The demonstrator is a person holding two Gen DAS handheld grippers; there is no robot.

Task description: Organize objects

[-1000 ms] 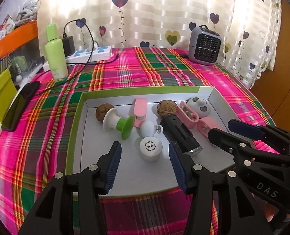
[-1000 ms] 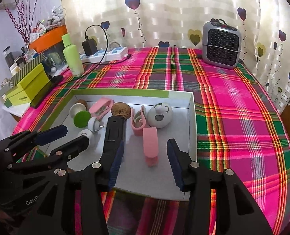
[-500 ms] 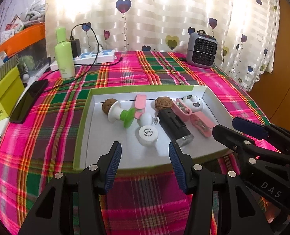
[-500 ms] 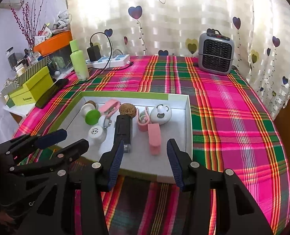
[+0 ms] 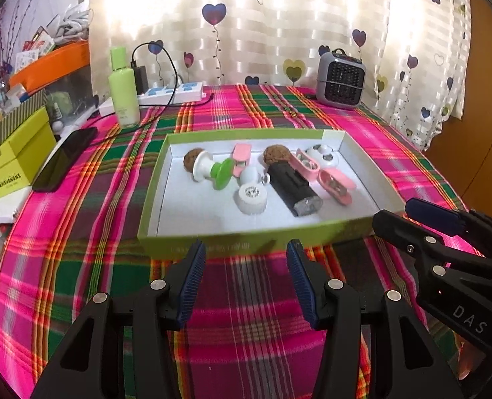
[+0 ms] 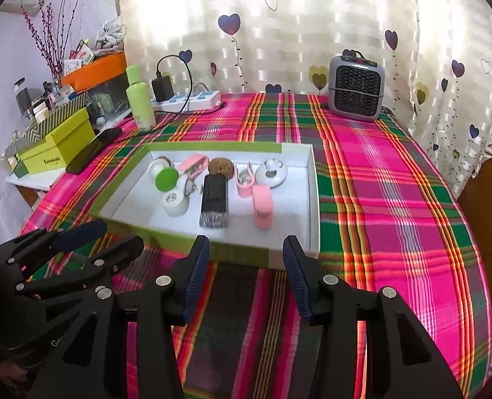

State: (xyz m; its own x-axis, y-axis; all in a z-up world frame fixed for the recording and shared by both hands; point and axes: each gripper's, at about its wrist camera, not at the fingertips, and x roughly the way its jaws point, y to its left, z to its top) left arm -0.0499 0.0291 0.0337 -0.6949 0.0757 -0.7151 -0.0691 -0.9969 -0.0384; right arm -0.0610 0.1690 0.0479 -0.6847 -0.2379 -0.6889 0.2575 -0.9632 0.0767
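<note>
Both grippers, left gripper (image 5: 245, 279) and right gripper (image 6: 246, 274), empty and spread, have backed off the tray (image 5: 219, 245).

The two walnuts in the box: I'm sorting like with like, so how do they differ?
The left walnut sits half hidden behind the white-and-green spool; the right walnut shows almost whole, touching the black device. The left one looks darker. Both are brown, wrinkled and lie near the box back wall.

We are seeing a pink, green and red plaid tablecloth (image 5: 246, 299) lying under a green-rimmed, white-floored box (image 5: 209, 242). Inside the box, a black block (image 5: 290, 184) is lying between a green-ended white spool (image 5: 212, 169) and pink clips (image 5: 335, 184). Beyond the box, a cream curtain (image 6: 295, 26) is showing purple hearts.
</note>
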